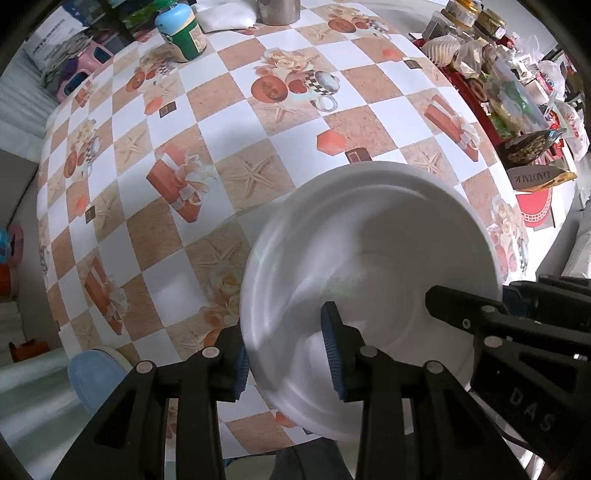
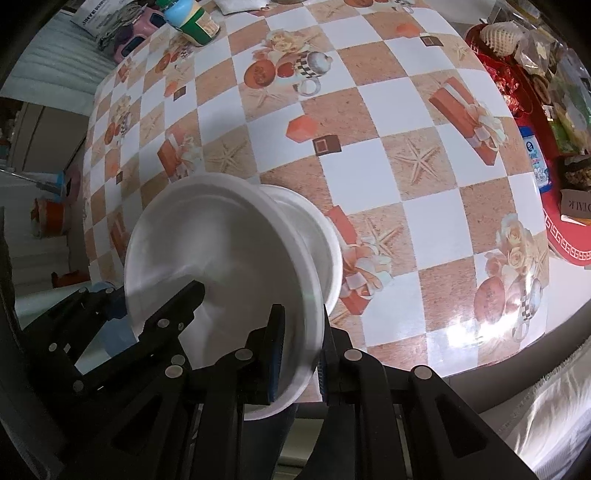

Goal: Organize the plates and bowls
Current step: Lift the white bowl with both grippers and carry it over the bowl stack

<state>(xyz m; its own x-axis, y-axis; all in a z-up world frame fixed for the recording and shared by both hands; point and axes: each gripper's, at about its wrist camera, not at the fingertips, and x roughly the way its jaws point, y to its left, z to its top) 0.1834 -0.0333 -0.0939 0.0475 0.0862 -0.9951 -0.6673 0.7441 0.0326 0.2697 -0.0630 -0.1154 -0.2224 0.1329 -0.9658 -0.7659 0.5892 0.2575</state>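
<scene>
White bowl [image 1: 369, 266], tilted above the checkered tablecloth's [image 1: 229, 110] near edge, is pinched at opposite rims by left gripper [image 1: 286, 350] and right gripper [image 2: 301, 350]; green jar [image 1: 183, 31] stands far across, red tray [image 2: 565, 243] of clutter at the cloth's right.

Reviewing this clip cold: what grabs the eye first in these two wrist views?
A white bowl, tilted and motion-blurred, fills the near centre of both views, with the left gripper and right gripper each clamped on its rim from opposite sides. A second white dish sits just behind it in the right wrist view. Under them spreads the checkered tablecloth, with a green-and-blue jar at its far edge and packaged snacks crowding the right side.
</scene>
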